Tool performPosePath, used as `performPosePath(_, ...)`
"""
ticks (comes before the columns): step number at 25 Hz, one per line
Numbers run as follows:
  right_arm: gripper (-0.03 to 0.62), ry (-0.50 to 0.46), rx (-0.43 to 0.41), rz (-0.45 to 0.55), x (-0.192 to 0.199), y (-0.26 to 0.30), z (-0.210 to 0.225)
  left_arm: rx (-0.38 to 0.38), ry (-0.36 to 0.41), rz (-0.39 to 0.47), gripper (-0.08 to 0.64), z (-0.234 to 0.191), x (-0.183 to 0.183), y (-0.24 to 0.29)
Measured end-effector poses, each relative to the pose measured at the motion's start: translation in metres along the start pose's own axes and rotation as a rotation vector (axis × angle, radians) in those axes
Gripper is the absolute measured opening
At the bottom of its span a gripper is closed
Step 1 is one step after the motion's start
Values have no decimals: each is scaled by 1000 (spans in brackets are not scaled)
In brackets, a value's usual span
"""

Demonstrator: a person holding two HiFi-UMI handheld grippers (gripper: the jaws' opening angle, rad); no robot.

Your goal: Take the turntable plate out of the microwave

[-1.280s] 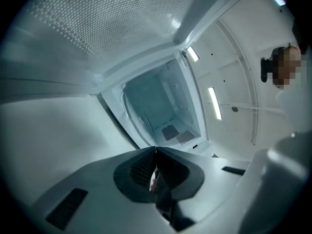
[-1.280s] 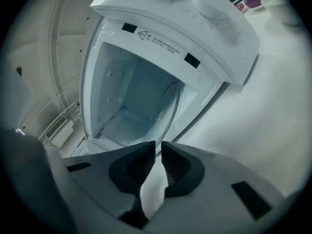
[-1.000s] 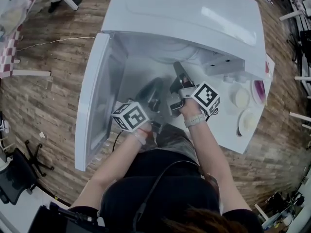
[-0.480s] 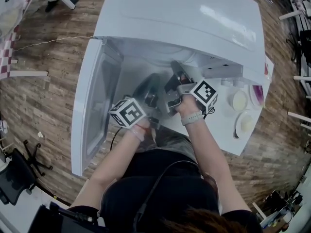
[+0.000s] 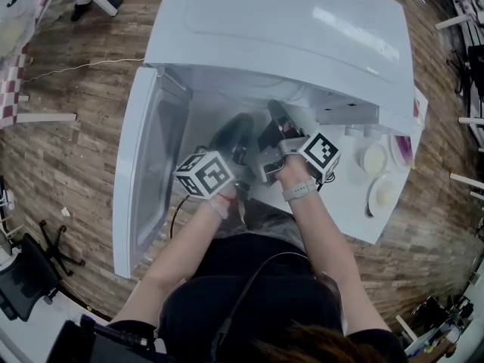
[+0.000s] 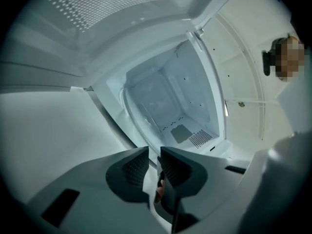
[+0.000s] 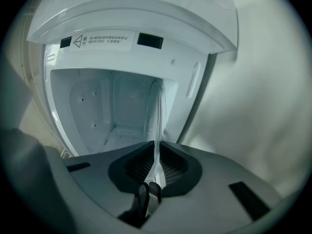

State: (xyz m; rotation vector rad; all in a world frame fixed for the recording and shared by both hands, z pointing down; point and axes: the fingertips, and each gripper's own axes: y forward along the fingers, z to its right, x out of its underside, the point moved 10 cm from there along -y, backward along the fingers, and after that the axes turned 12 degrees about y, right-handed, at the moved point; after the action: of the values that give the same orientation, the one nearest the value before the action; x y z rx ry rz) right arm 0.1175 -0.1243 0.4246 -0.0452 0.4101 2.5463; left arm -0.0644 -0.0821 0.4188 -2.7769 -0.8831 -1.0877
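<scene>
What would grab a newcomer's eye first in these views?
The big white microwave fills the head view, its door swung wide open at the left. In the right gripper view, the right gripper is clamped on the rim of the glass plate, held on edge before the open cavity. A few small dishes sit on the table at its right.

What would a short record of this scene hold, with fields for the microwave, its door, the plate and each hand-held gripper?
microwave: white, cavity facing the person
door: swung open to the person's left
turntable plate: clear glass, about upright at the cavity's mouth
right hand-held gripper: shut on the plate's rim
left hand-held gripper: jaws have just been opening; now slightly apart, plate's rim in the gap, pads not pressing
</scene>
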Motion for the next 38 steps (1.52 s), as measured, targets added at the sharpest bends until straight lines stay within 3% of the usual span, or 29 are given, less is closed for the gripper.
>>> performPosePath(2, 49, -3, 3, -7, 0, -3, 0, -3, 32, -15, 102, 2, -3, 4)
performPosePath(5, 48, 12, 2, -10, 1, -8, 3, -12, 32, -31, 123, 3, -4, 7)
performPosePath(19, 46, 15, -13, -57, 8, -34, 7, -19, -113, -56, 123, 0, 3, 11)
performPosePath(28, 46, 19, -21, -86, 14, -45, 14, -53, -103, -90, 115, 3, 5, 16)
performPosePath(38, 48, -34, -26, -110, 12, -45, 12, -35, -238, -65, 73, 1, 7, 15)
